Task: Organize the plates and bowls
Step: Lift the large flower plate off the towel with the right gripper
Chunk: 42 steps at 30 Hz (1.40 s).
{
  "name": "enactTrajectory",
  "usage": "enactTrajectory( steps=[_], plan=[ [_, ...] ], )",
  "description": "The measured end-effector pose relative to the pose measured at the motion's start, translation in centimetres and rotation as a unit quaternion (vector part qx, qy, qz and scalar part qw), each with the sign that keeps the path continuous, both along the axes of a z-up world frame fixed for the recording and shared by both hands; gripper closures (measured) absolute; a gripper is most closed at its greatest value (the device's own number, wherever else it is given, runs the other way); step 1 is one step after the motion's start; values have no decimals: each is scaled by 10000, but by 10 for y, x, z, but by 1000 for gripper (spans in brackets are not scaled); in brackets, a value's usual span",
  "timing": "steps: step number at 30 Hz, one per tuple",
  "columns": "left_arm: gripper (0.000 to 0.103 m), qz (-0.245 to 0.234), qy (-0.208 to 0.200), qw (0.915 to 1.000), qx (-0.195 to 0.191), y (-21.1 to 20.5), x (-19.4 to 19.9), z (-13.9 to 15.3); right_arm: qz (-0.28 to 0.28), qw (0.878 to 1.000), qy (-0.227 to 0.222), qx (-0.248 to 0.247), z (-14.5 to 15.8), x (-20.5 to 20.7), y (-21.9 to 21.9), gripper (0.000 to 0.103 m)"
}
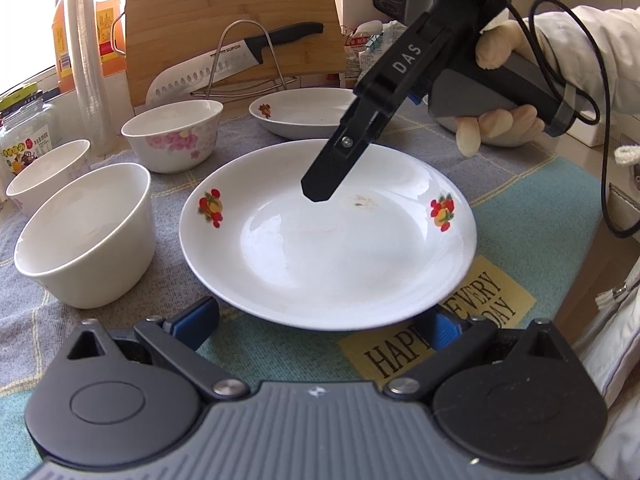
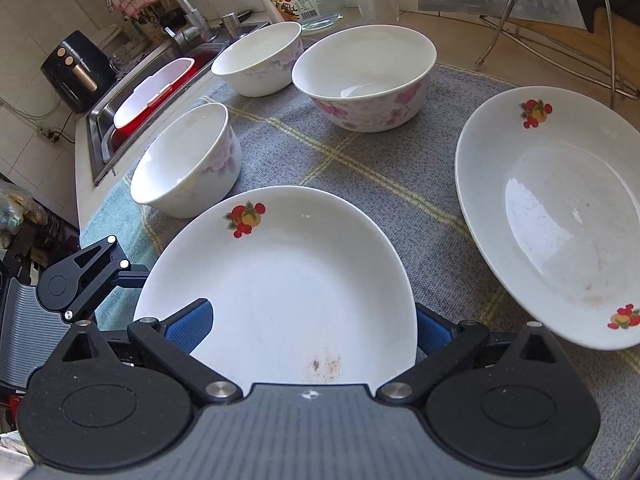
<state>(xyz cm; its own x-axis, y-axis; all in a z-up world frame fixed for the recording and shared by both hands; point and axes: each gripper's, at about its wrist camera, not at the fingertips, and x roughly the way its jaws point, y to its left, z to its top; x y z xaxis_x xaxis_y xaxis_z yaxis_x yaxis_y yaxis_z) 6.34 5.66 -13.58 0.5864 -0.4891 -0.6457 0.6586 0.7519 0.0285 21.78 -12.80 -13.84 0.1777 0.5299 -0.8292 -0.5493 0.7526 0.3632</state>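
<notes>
A white plate [image 1: 328, 236] [image 2: 280, 280] with fruit prints lies on the mat, a brown speck on it. My left gripper [image 1: 320, 324] [image 2: 80, 280] is open, the plate's near rim between its blue pads [image 1: 196, 320]. The right gripper [image 1: 318, 192] [image 2: 308, 328] hangs tilted over the plate's far side, open, gripping nothing. A second fruit-print plate [image 1: 304, 112] [image 2: 560, 216] rests further back. A pink-flowered bowl [image 1: 176, 132] [image 2: 364, 76] and two smaller white bowls [image 1: 86, 232] [image 2: 188, 160], [image 1: 44, 176] [image 2: 258, 60] stand to the left.
A knife [image 1: 224, 64] rests on a wire rack against a wooden cutting board [image 1: 232, 8]. A glass jar [image 1: 24, 136] and an oil bottle [image 1: 64, 40] stand at the back left. The sink [image 2: 152, 92] lies beyond the bowls. A gloved hand [image 1: 492, 124] holds the right gripper.
</notes>
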Motion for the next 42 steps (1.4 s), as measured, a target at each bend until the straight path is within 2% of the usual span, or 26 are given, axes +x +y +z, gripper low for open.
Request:
enactTrajectory(
  steps=[15, 19, 34, 42],
  plan=[
    [0, -263, -144, 9995, 75, -1, 1, 1, 372, 9979, 537, -4, 2, 14, 7, 0],
    [0, -319, -153, 9993, 75, -1, 2, 1, 320, 9973, 653, 53, 2, 18, 4, 0],
    [0, -389, -75, 9992, 108, -2, 5, 2, 357, 9978, 557, -67, 3, 14, 9, 0],
    [0, -279, -68, 9995, 129, -2, 2, 4, 425, 9979, 482, -25, 8, 11, 12, 0]
  ],
)
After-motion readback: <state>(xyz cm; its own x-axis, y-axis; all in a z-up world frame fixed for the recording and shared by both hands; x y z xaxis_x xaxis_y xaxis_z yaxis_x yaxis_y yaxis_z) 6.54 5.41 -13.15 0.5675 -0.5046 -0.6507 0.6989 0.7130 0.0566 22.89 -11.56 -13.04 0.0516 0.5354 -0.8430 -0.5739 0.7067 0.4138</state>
